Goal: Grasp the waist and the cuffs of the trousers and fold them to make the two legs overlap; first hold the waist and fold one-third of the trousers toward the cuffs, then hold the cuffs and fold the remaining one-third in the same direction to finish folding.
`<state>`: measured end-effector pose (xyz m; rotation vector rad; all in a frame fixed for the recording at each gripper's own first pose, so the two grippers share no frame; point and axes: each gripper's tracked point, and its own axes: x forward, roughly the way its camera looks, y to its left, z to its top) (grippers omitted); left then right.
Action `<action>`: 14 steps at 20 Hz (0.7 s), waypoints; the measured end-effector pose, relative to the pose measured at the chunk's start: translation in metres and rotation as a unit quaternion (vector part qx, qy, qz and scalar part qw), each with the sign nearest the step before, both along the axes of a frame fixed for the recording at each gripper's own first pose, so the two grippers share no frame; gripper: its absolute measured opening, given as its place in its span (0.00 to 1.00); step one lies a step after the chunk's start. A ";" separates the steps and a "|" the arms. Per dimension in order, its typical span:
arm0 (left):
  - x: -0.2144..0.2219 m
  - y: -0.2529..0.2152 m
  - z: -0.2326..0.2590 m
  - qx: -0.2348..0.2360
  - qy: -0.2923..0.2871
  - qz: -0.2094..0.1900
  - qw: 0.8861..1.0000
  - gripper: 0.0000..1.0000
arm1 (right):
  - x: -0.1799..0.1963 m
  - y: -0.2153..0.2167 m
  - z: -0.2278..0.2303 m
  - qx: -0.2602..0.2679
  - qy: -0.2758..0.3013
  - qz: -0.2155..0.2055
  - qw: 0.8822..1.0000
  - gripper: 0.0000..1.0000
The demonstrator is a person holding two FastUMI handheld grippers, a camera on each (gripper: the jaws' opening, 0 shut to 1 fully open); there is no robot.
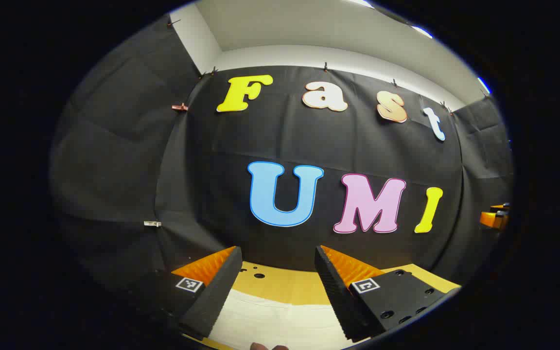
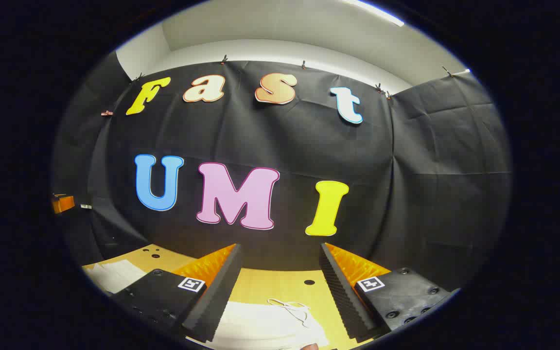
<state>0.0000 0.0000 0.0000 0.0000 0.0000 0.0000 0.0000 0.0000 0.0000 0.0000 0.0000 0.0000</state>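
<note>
Both grippers held up, facing the black cloth booth wall [image 1: 338, 146], above the yellow wooden tabletop [image 1: 285, 287].

Left gripper [image 1: 277, 253]: fingers spread wide apart, nothing between them. White fabric trousers [image 1: 280, 323] lie flat on the tabletop just below and between the fingers, nearer the camera than the wall.

Right gripper [image 2: 279, 250]: fingers likewise wide apart, gripping nothing. In the right gripper view the trousers [image 2: 265, 328] lie under the fingers, a white drawstring [image 2: 292, 307] loose on the cloth at the waist end. More white cloth lies on the tabletop [image 2: 270, 284] left of the fingers; cannot tell whether it is the same garment.
</note>
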 end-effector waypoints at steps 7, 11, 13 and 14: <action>-0.001 -0.005 0.002 0.027 0.004 -0.030 0.999 0.95 | -0.012 0.005 -0.004 -0.013 0.006 -0.008 1.000 0.97; -0.011 -0.009 -0.004 0.032 0.014 -0.045 0.998 0.95 | -0.021 0.011 -0.004 -0.025 0.006 -0.002 1.000 0.97; -0.015 -0.012 -0.005 0.034 0.015 -0.054 0.998 0.95 | -0.024 0.015 -0.007 -0.024 0.008 0.001 1.000 0.97; -0.018 -0.013 -0.007 0.036 0.016 -0.056 0.998 0.95 | -0.027 0.018 -0.009 -0.023 0.011 0.004 1.000 0.97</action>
